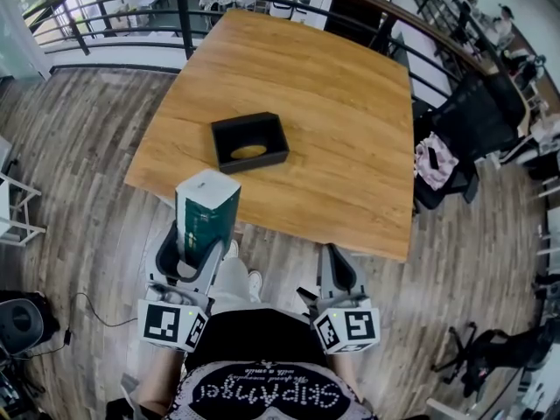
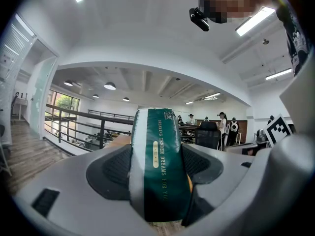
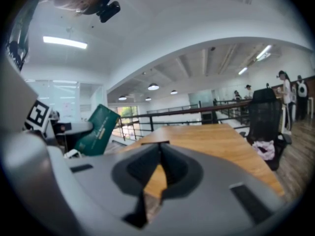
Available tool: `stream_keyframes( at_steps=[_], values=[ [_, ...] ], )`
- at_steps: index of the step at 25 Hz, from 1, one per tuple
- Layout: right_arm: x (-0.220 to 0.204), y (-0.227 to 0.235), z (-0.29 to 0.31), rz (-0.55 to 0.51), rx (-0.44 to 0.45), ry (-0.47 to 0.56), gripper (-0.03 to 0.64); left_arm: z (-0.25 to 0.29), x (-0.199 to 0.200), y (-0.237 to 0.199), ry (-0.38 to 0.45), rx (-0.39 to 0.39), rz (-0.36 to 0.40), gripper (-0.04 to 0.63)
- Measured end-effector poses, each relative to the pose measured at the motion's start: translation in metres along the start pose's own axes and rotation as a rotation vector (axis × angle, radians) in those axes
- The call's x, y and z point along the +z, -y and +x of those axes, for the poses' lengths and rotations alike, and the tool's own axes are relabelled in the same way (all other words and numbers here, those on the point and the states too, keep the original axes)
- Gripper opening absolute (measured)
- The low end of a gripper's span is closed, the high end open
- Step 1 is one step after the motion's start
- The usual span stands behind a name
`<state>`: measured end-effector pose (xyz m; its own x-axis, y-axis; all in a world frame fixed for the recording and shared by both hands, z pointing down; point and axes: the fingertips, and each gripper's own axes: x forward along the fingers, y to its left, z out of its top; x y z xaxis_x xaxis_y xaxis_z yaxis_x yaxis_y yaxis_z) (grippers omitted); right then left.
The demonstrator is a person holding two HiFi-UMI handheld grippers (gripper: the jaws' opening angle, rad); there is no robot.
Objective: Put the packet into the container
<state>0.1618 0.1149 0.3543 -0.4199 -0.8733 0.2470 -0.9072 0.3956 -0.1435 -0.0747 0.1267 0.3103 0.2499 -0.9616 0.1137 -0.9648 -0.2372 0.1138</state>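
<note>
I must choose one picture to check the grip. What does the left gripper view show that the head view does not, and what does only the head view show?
Only the left gripper view: the dark pads of the left gripper pressing on both sides of the green packet, and the print along its face. Only the head view: the black container standing open on the wooden table, apart from the packet, and the right gripper with nothing in it. Both: the packet held in the left gripper.
</note>
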Motion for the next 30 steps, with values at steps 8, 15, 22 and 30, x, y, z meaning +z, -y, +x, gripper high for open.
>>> stream_keyframes(
  at_steps=[8,15,22,30],
  values=[
    [-0.003,0.013,0.029,0.005,-0.024,-0.029,0.04,0.035,-0.009,-0.013,-0.02,-0.014,-0.016,0.342],
    [0.017,0.001,0.088,0.008,-0.012,-0.011,0.04,0.077,0.007,-0.051,-0.009,-0.026,-0.011,0.342],
    [0.043,-0.009,0.146,0.015,-0.012,-0.007,0.04,0.127,0.027,-0.088,-0.016,-0.056,-0.006,0.342],
    [0.042,-0.012,0.191,0.025,-0.026,-0.005,0.04,0.166,0.024,-0.113,-0.012,-0.09,-0.001,0.342]
  ],
)
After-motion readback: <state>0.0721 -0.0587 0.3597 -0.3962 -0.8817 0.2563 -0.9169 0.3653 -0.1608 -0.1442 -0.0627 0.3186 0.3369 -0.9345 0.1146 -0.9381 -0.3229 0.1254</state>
